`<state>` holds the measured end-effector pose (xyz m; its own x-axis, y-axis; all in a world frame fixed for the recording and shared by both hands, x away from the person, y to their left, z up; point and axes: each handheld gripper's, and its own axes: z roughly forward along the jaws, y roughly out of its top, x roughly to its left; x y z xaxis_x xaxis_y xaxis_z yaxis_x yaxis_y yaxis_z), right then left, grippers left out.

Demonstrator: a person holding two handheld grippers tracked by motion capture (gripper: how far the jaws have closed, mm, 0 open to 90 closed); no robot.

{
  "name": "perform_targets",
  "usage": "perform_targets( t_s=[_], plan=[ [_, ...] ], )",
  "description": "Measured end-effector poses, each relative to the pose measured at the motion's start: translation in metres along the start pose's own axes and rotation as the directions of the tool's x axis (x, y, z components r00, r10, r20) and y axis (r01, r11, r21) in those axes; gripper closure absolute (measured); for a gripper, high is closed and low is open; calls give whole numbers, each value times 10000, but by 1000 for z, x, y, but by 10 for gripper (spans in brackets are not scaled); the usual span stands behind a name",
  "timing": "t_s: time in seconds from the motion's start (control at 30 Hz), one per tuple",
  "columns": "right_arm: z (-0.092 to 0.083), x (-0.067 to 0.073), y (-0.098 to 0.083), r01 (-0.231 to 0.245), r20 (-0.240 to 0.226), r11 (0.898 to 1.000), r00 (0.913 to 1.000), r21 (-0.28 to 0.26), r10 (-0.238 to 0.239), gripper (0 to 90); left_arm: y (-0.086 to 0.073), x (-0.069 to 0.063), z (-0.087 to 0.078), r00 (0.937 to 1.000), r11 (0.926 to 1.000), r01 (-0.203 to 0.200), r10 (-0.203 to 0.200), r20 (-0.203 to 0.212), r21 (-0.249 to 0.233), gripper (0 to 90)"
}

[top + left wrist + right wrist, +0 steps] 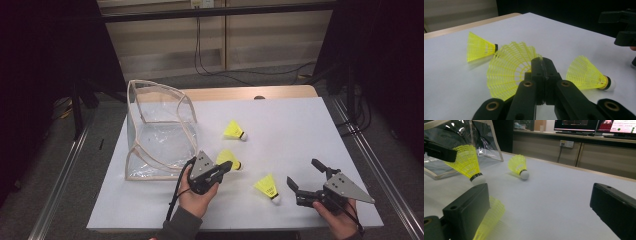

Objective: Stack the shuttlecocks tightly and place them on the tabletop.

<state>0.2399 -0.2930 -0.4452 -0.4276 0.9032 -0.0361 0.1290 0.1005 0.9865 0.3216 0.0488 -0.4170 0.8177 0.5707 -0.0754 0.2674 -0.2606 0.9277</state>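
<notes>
Three yellow shuttlecocks are on the white table. My left gripper [226, 166] [541, 62] is shut on the skirt rim of the middle shuttlecock [229, 159] [507, 71] [466, 161], whose cork points away from the jaws. A second shuttlecock [235, 130] [477, 49] [519, 166] lies farther back. The third shuttlecock [267, 187] [589, 75] [490, 218] lies near the front, just left of my right gripper [306, 179] [539, 202]. That gripper stands open with nothing between its jaws.
A clear plastic container with a pale wooden frame [150, 177] [495, 147] sits at the table's left, close behind the left gripper. Bare white tabletop [300, 130] stretches to the right and back. In the left gripper view the right gripper [624, 25] shows at the upper right.
</notes>
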Motion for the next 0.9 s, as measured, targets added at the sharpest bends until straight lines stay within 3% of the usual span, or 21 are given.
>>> perform_targets(
  t_s=[0.2,0.9],
  plan=[
    [0,0,0,-24,9,10000,10000,1,24,19,2,-6,10,9999,9998,-172,171,-14,-101,895],
    [0,0,-1,-46,6,10000,10000,18,46,19,11,-10,37,9993,9996,232,-236,-286,-152,895]
  ],
)
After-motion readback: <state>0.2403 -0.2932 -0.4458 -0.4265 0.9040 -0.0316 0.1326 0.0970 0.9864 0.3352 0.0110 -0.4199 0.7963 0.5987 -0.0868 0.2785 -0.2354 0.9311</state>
